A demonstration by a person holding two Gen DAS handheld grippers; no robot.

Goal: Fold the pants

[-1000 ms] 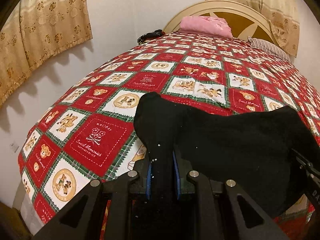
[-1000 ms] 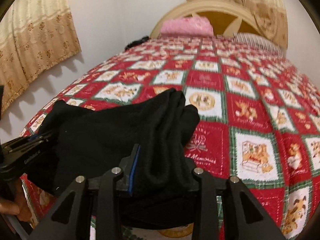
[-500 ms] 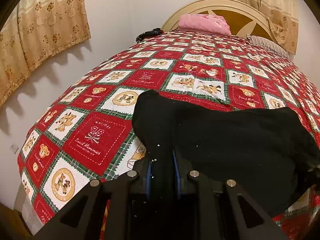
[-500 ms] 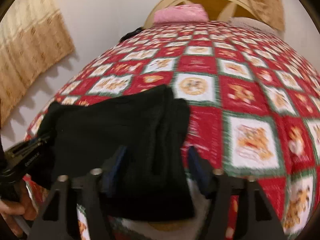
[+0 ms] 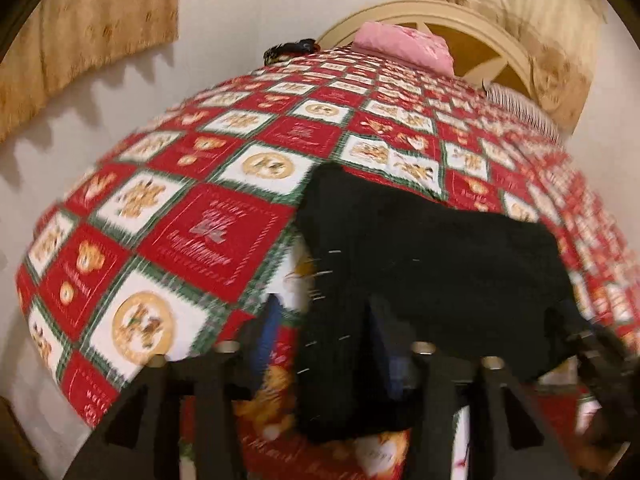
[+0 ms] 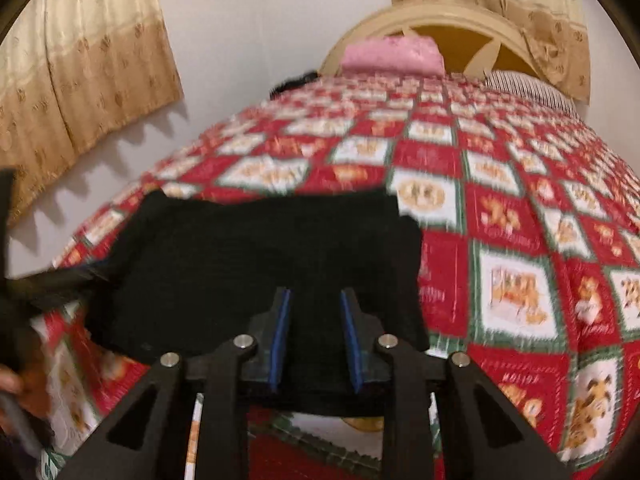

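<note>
The black pants [image 5: 432, 256] lie folded into a flat rectangle near the foot of the bed, also seen in the right wrist view [image 6: 256, 264]. My left gripper [image 5: 324, 332] is open, its fingers spread either side of the pants' near left edge. My right gripper [image 6: 316, 320] is open, its blue-padded fingers apart just above the pants' near edge, holding nothing. The left gripper also shows at the left edge of the right wrist view [image 6: 60, 280], and the right gripper at the right edge of the left wrist view [image 5: 600, 356].
The bed carries a red, white and green patchwork quilt [image 6: 520, 208]. A pink folded cloth [image 6: 392, 56] and a striped pillow [image 6: 528, 88] lie at the cream headboard [image 5: 472, 20]. A dark object [image 5: 288, 50] sits at the far left corner. Curtains hang on the walls.
Both grippers opened and let go of the pants. The pants dropped flat onto the quilt. Both grippers pulled back slightly toward the foot of the bed.
</note>
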